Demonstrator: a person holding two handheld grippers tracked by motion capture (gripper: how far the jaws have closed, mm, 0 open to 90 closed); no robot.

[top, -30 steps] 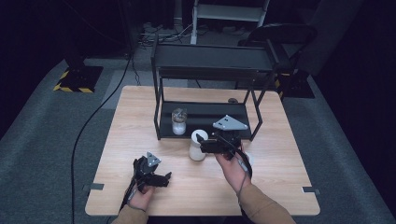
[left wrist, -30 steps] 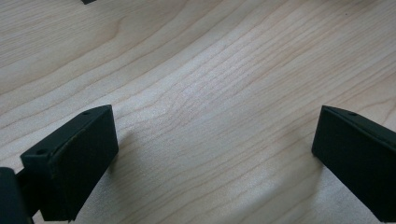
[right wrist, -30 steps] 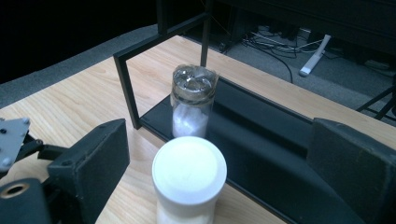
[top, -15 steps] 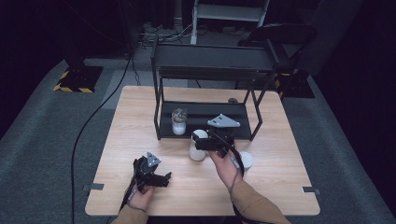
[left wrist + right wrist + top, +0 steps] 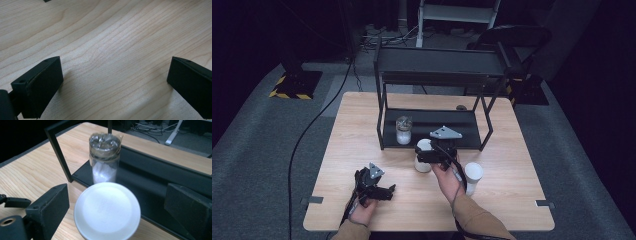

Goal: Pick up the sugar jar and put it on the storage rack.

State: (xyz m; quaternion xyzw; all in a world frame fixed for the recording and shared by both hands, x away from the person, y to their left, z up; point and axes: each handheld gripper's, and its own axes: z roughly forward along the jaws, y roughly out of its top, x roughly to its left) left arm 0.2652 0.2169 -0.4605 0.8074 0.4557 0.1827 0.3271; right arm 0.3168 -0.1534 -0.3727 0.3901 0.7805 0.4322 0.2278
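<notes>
White-lidded container (image 5: 107, 211) stands on the desk (image 5: 362, 125) between our right gripper's (image 5: 428, 154) released jaws, untouched, while our left gripper (image 5: 387, 191) rests with jaws spread wide

Two white lidded containers are counted on the table: one (image 5: 422, 156) between the right gripper's jaws, one (image 5: 473, 173) near the right forearm. One clear jar (image 5: 403, 130) with white powder is counted on the rack. One black metal rack (image 5: 437, 90), one wooden table (image 5: 357, 115), two handheld grippers (image 5: 387, 191) (image 5: 419, 154) are counted.
</notes>
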